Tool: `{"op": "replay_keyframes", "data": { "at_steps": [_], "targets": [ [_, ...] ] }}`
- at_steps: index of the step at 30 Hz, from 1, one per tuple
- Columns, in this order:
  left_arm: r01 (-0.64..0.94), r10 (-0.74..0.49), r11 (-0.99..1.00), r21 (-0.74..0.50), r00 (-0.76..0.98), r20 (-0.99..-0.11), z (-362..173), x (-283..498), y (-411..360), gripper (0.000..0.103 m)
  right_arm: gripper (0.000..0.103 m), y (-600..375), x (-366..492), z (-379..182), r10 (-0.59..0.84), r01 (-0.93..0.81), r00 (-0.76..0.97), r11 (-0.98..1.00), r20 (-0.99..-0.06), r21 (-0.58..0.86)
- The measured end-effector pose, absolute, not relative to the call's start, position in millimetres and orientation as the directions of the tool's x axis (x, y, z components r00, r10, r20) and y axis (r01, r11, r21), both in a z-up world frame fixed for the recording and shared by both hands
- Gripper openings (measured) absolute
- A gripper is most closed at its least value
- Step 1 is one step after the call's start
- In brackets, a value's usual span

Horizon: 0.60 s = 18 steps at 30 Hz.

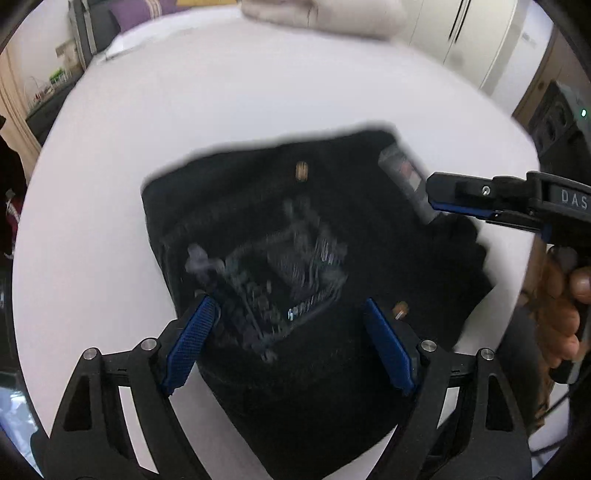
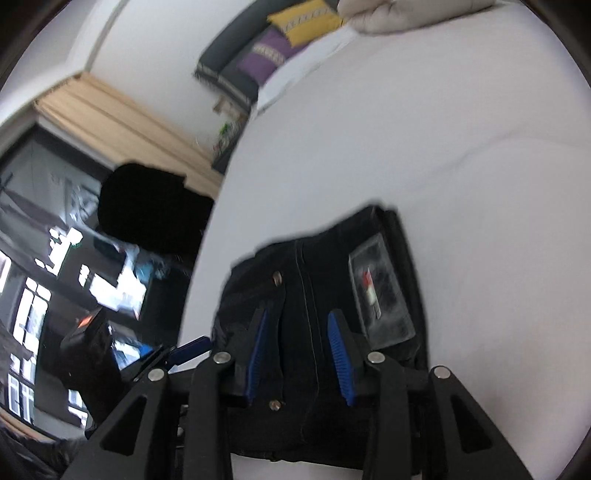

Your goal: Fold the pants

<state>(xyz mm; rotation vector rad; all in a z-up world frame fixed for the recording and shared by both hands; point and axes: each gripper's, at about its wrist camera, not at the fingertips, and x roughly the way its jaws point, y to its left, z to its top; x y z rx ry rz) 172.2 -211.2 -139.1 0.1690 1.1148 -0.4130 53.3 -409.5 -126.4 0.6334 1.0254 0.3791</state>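
Observation:
Black pants (image 1: pixel 303 258) lie folded into a compact bundle on a white bed (image 1: pixel 221 92). A grey brand patch (image 1: pixel 406 173) and brass rivets show on top. My left gripper (image 1: pixel 288 317) is open, its blue pads spread over the near part of the bundle. My right gripper (image 1: pixel 432 201) reaches in from the right, its tips at the patch corner. In the right wrist view the right gripper (image 2: pixel 299 328) is open just above the pants (image 2: pixel 317 266), beside the patch (image 2: pixel 380 291). The left gripper's tip (image 2: pixel 192 347) shows at the left.
A folded beige cloth (image 1: pixel 321 14) lies at the bed's far end. Purple and yellow cushions (image 2: pixel 288 40) sit on a dark sofa beyond the bed. A white wardrobe (image 1: pixel 476 40) stands at the back right. The bed's left edge (image 2: pixel 207 240) drops to a cluttered floor.

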Motion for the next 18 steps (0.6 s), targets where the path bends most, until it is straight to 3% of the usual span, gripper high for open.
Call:
{"op": "replay_keyframes", "data": {
  "at_steps": [1,2,3,12,13,16,18],
  "targets": [
    [0.408,-0.223,0.911,-0.053,0.38,-0.898,-143,171,-212,0.082,0.037,-406,52,-137,0.541,0.022,0.448,0.79,-0.712,0.613],
    [0.412,-0.219,0.91,-0.047,0.382,-0.898,-144,171,-213,0.082,0.023,-404,48,-144,0.518,0.028,0.443,0.807,-0.731,0.589],
    [0.412,-0.217,0.91,-0.045,0.381,-0.899,-144,172,-214,0.082,0.019,-403,42,-144,0.505,0.021,0.461,0.816,-0.729,0.578],
    [0.397,-0.224,0.916,-0.062,0.376,-0.899,-150,183,-206,0.082,0.018,-417,-12,-133,0.481,0.006,0.514,0.826,-0.71,0.564],
    [0.397,-0.225,0.916,-0.063,0.376,-0.899,-150,185,-205,0.083,0.019,-419,-20,-132,0.479,0.007,0.518,0.826,-0.709,0.563],
    [0.395,-0.228,0.916,-0.067,0.377,-0.898,-149,186,-202,0.083,0.04,-427,-29,-120,0.433,0.042,0.543,0.842,-0.72,0.538],
    [0.395,-0.23,0.916,-0.069,0.377,-0.897,-145,182,-201,0.083,0.043,-439,-28,-111,0.416,0.062,0.569,0.838,-0.709,0.542]
  ]
}}
